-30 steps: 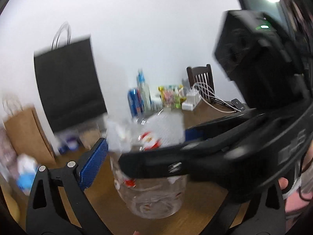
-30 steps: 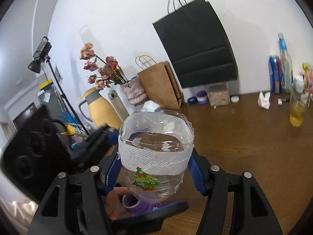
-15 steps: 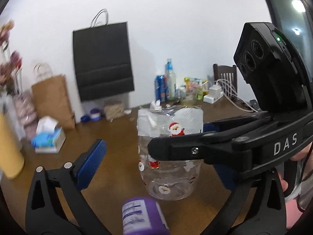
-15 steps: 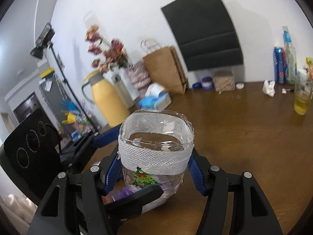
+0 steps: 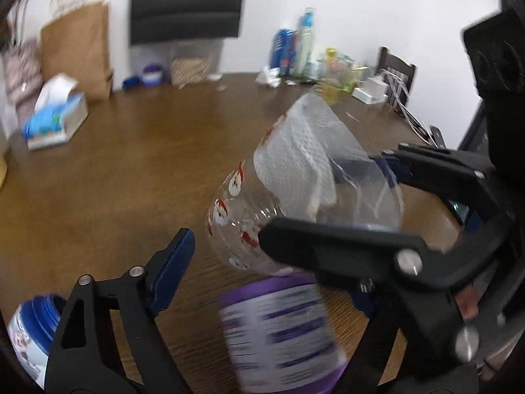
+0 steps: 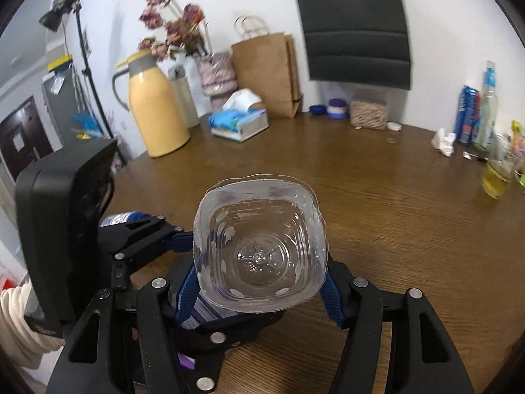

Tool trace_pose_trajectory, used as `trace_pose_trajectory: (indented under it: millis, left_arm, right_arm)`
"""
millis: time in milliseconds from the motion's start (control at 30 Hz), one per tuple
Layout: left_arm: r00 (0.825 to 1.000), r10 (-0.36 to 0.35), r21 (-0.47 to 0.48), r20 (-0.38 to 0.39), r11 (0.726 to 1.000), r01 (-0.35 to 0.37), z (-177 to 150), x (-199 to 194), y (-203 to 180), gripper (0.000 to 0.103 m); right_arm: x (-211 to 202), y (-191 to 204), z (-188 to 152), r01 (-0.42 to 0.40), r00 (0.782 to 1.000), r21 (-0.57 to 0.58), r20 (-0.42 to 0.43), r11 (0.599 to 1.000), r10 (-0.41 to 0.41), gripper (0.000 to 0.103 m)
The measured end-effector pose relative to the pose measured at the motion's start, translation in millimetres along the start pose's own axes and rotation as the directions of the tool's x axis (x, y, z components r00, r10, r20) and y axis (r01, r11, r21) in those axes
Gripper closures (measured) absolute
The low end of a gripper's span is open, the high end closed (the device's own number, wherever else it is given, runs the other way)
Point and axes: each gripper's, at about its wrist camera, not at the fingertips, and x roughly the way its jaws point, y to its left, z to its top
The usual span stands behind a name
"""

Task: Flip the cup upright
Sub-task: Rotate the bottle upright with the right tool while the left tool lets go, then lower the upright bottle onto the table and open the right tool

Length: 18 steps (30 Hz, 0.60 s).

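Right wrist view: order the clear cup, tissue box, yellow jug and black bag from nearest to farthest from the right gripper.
1. Clear cup: held in the right gripper.
2. Tissue box: mid-table, left.
3. Yellow jug: table's left edge, too close to the box to call.
4. Black bag: on the back wall.

Home dining room: brown wooden table (image 6: 377,197), yellow thermos jug (image 6: 154,111), dried flowers (image 6: 170,29), brown paper bag (image 6: 265,75), tissue box (image 6: 239,121).

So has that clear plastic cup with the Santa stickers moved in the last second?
Yes. The clear plastic cup has tipped over, its mouth now leaning toward the dark wooden chair instead of pointing up.
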Motion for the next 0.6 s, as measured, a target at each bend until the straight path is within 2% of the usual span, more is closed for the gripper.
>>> trace_pose_trajectory:
  millis: [33, 100, 200, 267, 400, 467, 533, 600]
  left_arm:
    - [1.000, -0.008, -0.031, -0.012, 1.000, 0.008, 0, 2, 6, 0.037]
    - [1.000, 0.013, -0.070, -0.012, 0.997, -0.014, -4, 2, 16, 0.038]
    - [0.998, 0.068, -0.077, 0.001, 0.995, -0.068, -10, -3, 22, 0.039]
    - [0.998, 0.070, -0.098, -0.003, 0.993, -0.070, -11, -5, 29, 0.039]
    - [0.999, 0.039, -0.158, -0.016, 0.987, -0.041, -16, -6, 51, 0.038]
    - [0.999, 0.046, -0.176, -0.017, 0.983, -0.048, -18, -7, 57, 0.037]
    - [0.998, 0.059, -0.174, -0.017, 0.983, -0.061, -18, -8, 60, 0.036]
    - [0.998, 0.058, -0.162, -0.016, 0.985, -0.060, -19, -10, 59, 0.031]
  right_arm:
    - [6, 3, 3, -0.003, 1.000, -0.005, -0.002, 1.000, 0.003, 0.036]
    - [15, 6, 7, -0.009, 1.000, -0.001, -0.004, 1.000, 0.009, 0.036]
    - [27, 9, 11, -0.044, 0.999, 0.021, -0.006, 0.999, 0.044, 0.036]
    - [33, 12, 12, -0.062, 0.998, 0.030, -0.005, 0.998, 0.062, 0.036]
    - [43, 20, 12, -0.079, 0.997, 0.033, -0.019, 0.996, 0.080, 0.035]
    - [44, 23, 12, -0.070, 0.997, 0.028, -0.015, 0.997, 0.071, 0.035]
    - [45, 25, 12, -0.060, 0.998, 0.032, -0.013, 0.998, 0.060, 0.035]
    - [46, 24, 14, -0.057, 0.998, 0.043, -0.018, 0.997, 0.058, 0.029]
